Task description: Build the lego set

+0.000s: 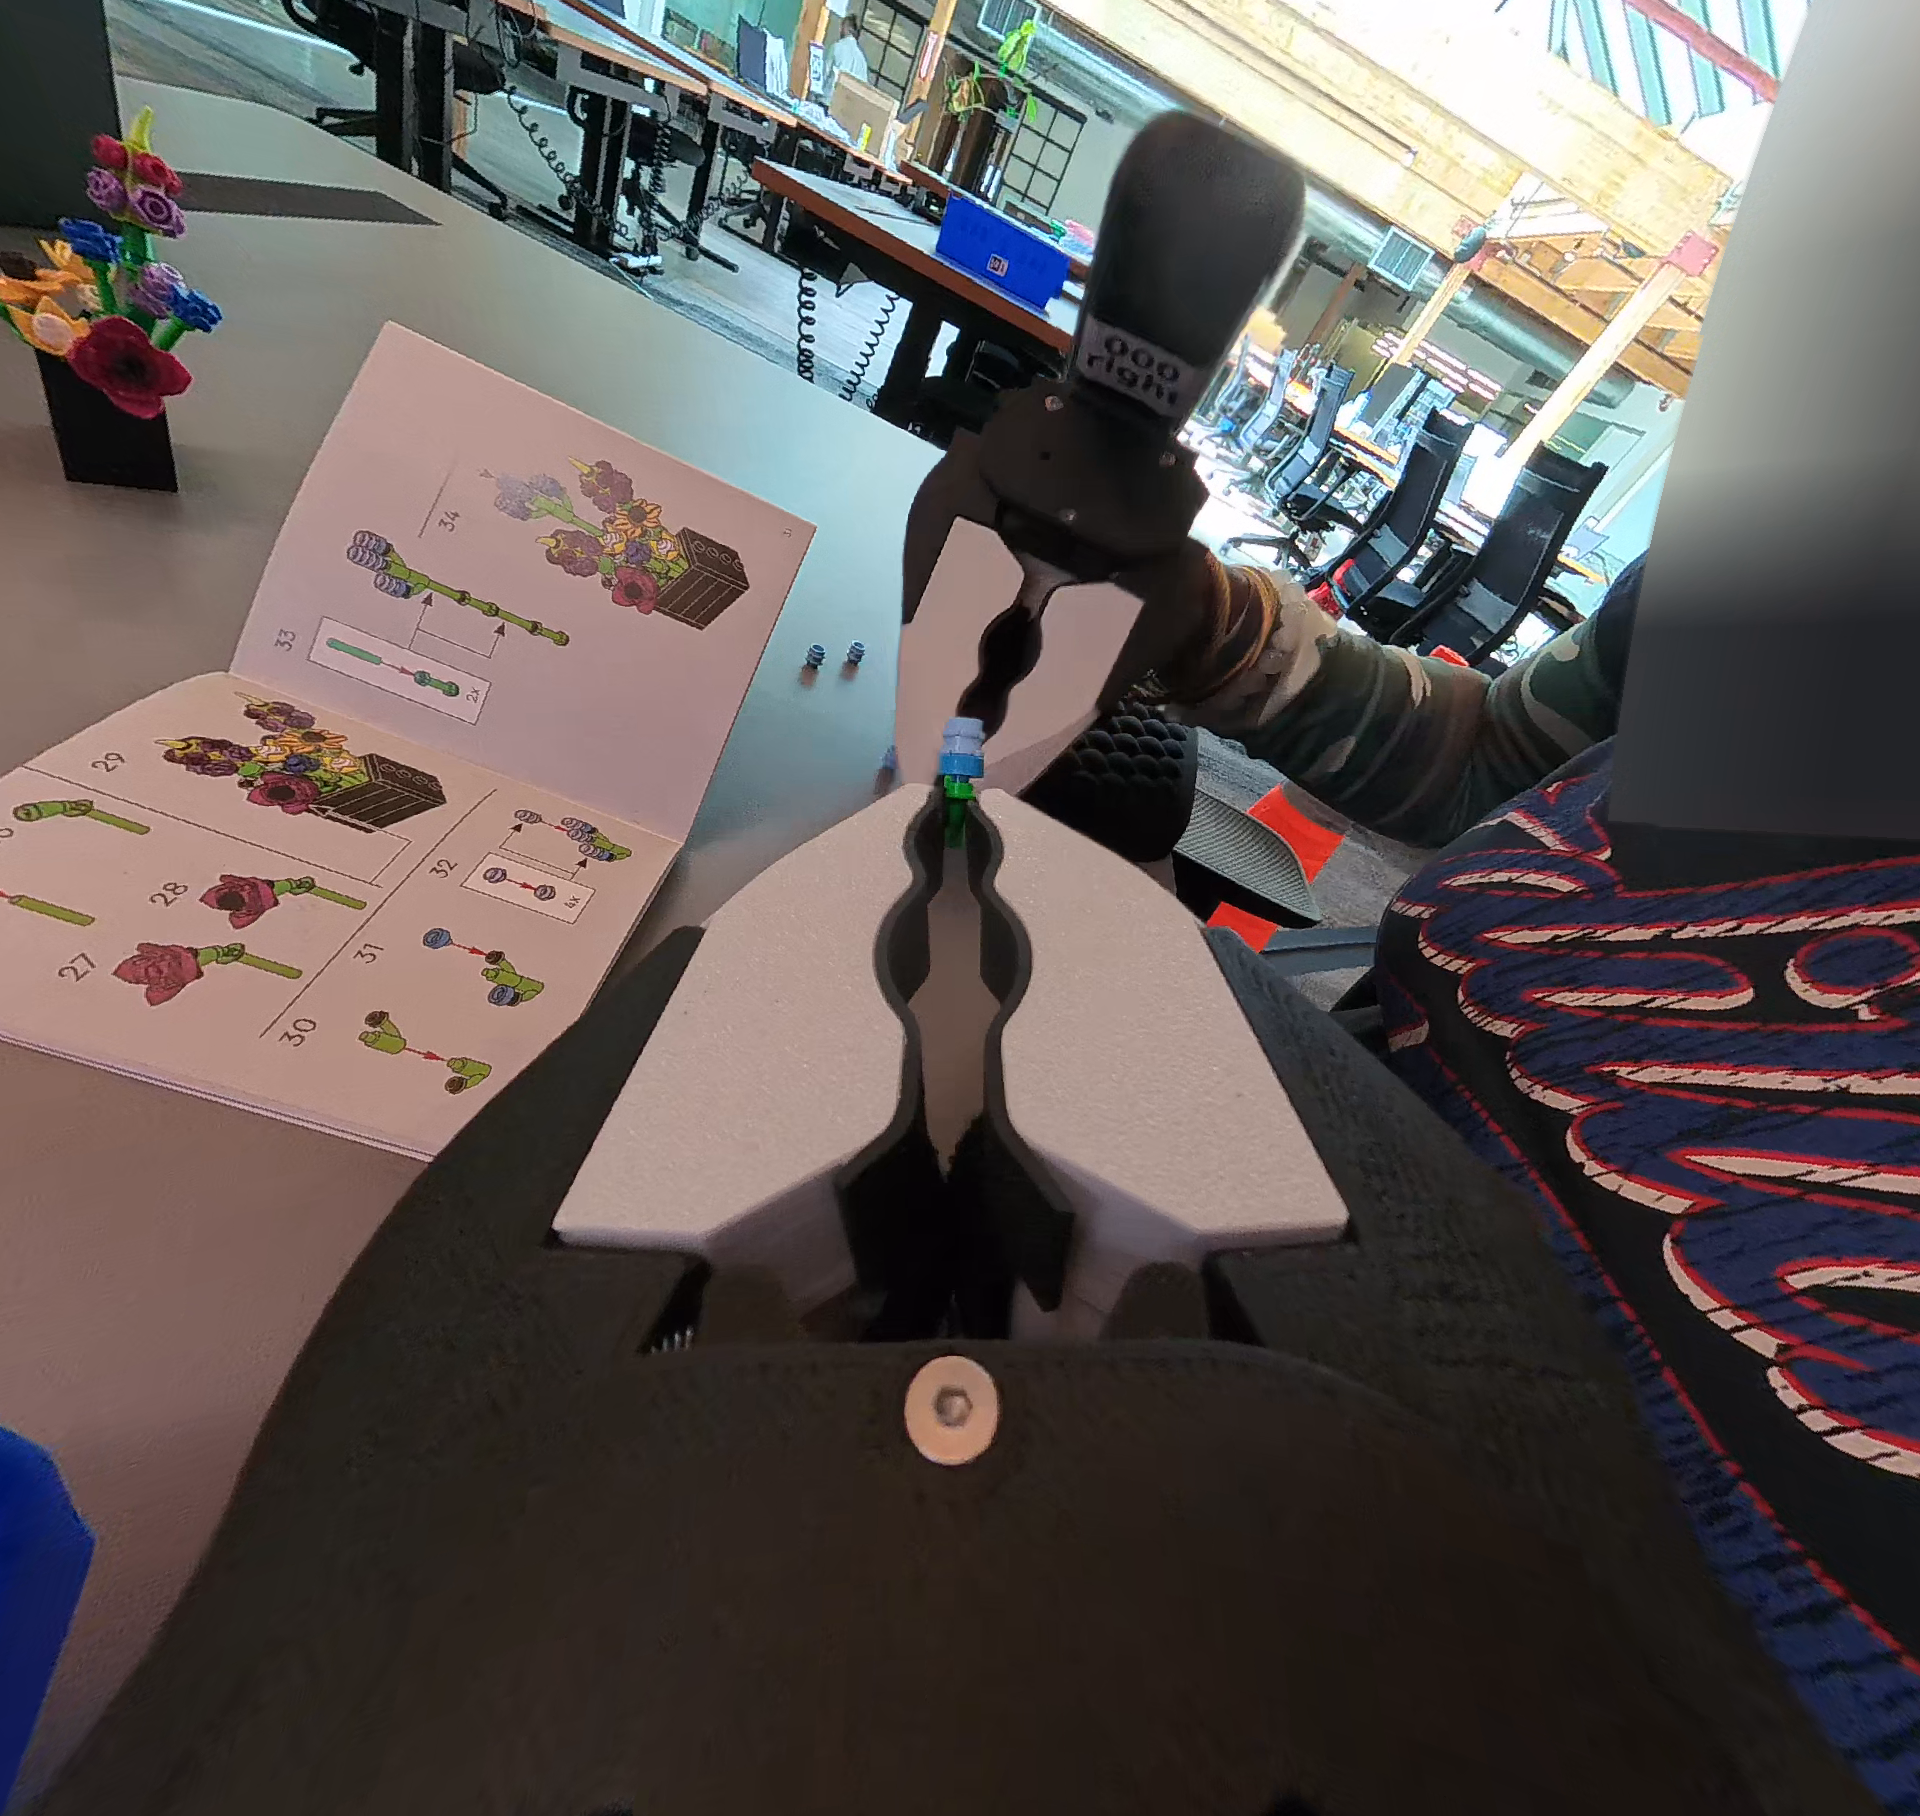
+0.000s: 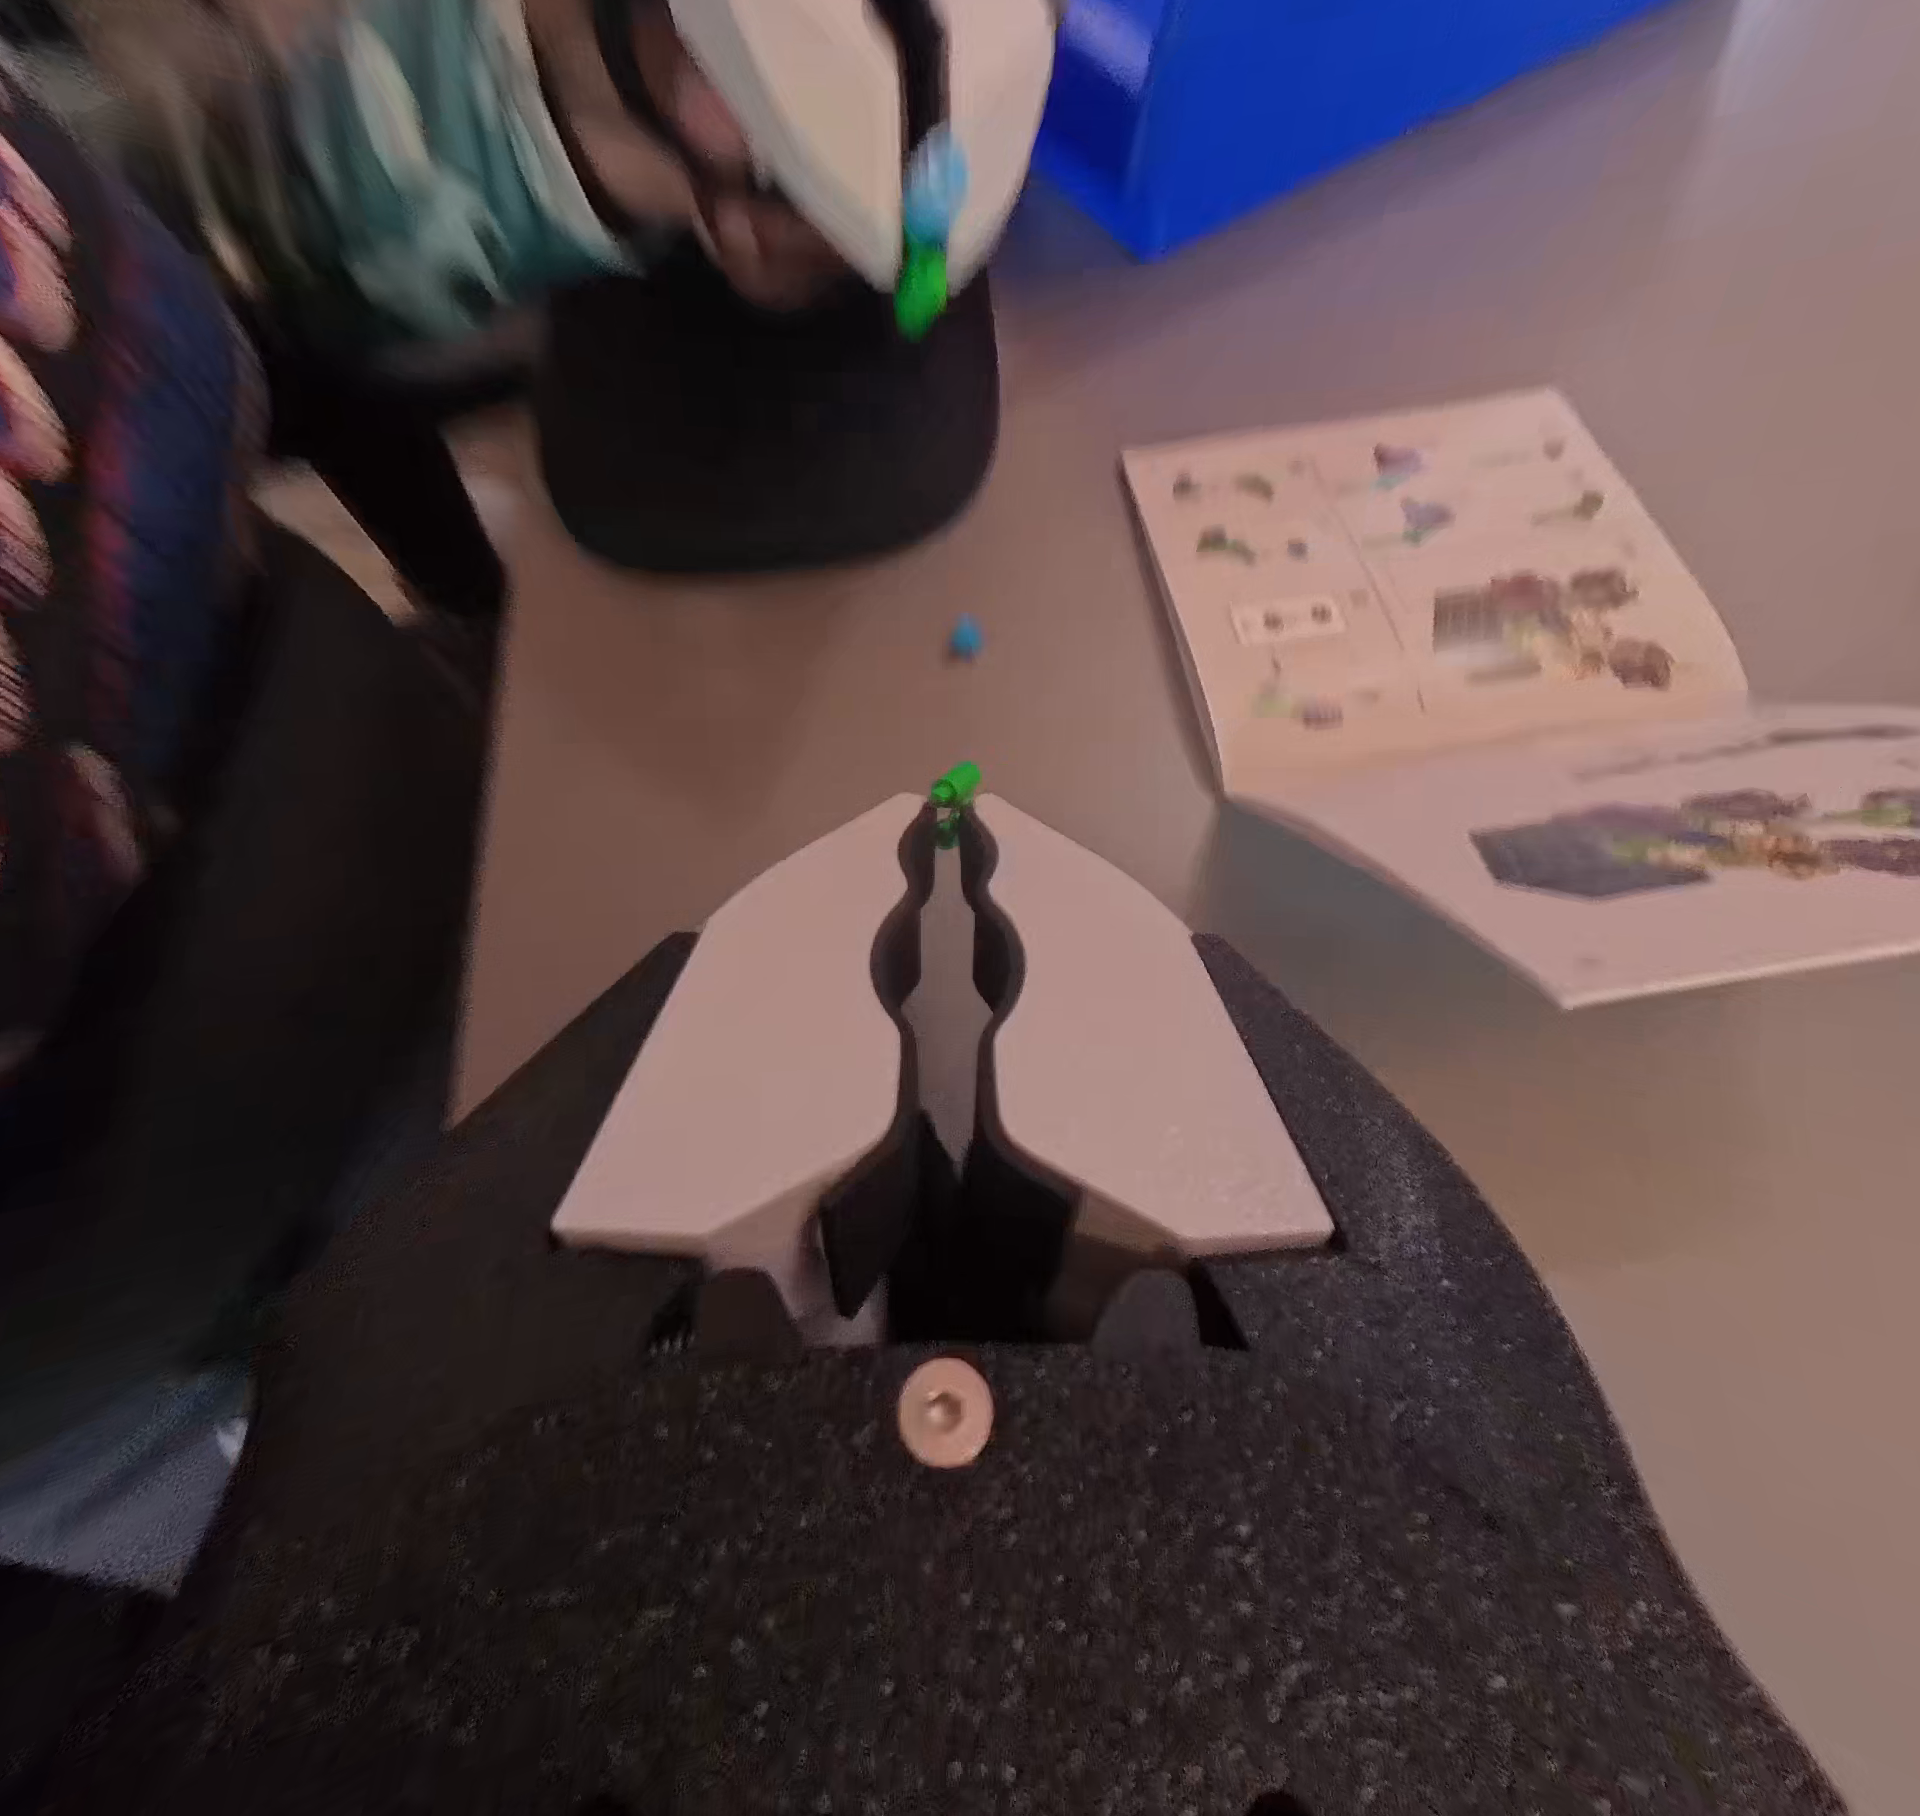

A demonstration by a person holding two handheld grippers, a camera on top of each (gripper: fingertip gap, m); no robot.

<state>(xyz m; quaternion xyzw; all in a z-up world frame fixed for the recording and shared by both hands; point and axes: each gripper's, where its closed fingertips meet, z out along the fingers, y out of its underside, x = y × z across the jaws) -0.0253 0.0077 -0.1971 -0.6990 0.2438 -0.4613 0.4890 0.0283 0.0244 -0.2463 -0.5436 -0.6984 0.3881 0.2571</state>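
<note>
My left gripper (image 1: 954, 802) is shut on a small green stem piece (image 1: 953, 816), and a stack of light blue round pieces (image 1: 961, 743) sits just past its tips. The right gripper (image 1: 975, 719) points down from above, its tips right at that blue stack. In the right wrist view, my right gripper (image 2: 951, 802) is shut on a small green piece (image 2: 956, 785). The left gripper (image 2: 920, 275) shows blurred at the top, holding a blue and green piece (image 2: 923, 249). Both are held above the grey table (image 1: 208, 1247).
An open instruction booklet (image 1: 416, 727) lies to the left (image 2: 1455, 675). A finished flower bouquet in a black box (image 1: 104, 332) stands far left. Two small round pieces (image 1: 834, 654) and a loose blue piece (image 2: 966, 636) lie on the table. A blue bin (image 2: 1351, 52) stands nearby. A person's patterned clothing (image 1: 1662, 1091) is at right. The tips of one gripper are about 8 centimeters away from the tips of the other.
</note>
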